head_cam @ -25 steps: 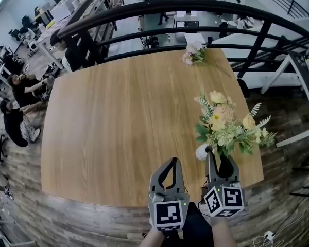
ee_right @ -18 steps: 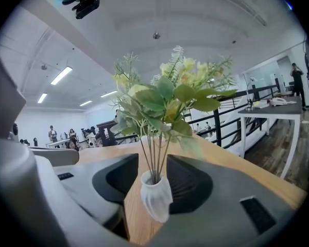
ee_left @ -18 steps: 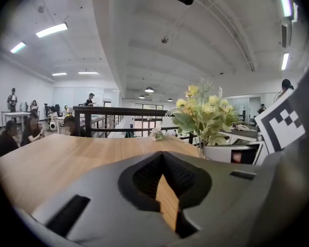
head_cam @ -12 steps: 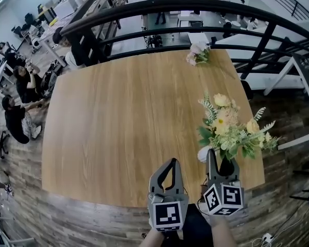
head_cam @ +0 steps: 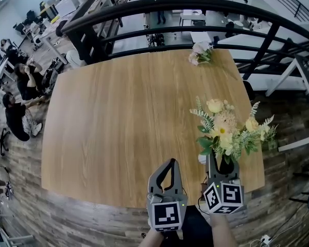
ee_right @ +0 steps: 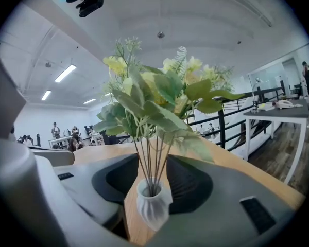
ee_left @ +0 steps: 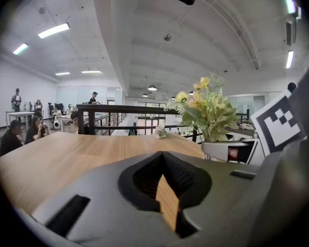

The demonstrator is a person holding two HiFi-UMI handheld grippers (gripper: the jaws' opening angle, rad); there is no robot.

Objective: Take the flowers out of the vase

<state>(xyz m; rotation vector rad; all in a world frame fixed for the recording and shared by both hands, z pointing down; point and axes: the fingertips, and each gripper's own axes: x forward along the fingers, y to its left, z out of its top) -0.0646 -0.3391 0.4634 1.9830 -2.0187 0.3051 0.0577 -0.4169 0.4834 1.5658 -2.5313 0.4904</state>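
Observation:
A small white ribbed vase (ee_right: 153, 202) stands on the wooden table (head_cam: 118, 117) near its front right corner. It holds a bouquet of yellow and cream flowers with green leaves (head_cam: 226, 133). My right gripper (head_cam: 219, 161) is open, with a jaw on either side of the vase (head_cam: 202, 158) and the thin stems (ee_right: 152, 158) rising between them. Bare wood shows between the vase and the left jaw. My left gripper (head_cam: 171, 162) hangs shut and empty just left of it, over the table's front edge. In the left gripper view the bouquet (ee_left: 206, 107) stands to the right.
A second small bunch of pink and white flowers (head_cam: 201, 54) lies at the table's far edge (ee_left: 160, 133). A black railing (head_cam: 195, 6) runs behind the table. A white table (ee_right: 283, 109) stands to the right. Far below on the left, people sit at desks (head_cam: 18, 86).
The bouquet's heads have shifted a little left and the vase sits slightly nearer the right gripper in the picture. Both grippers have stayed where they were.

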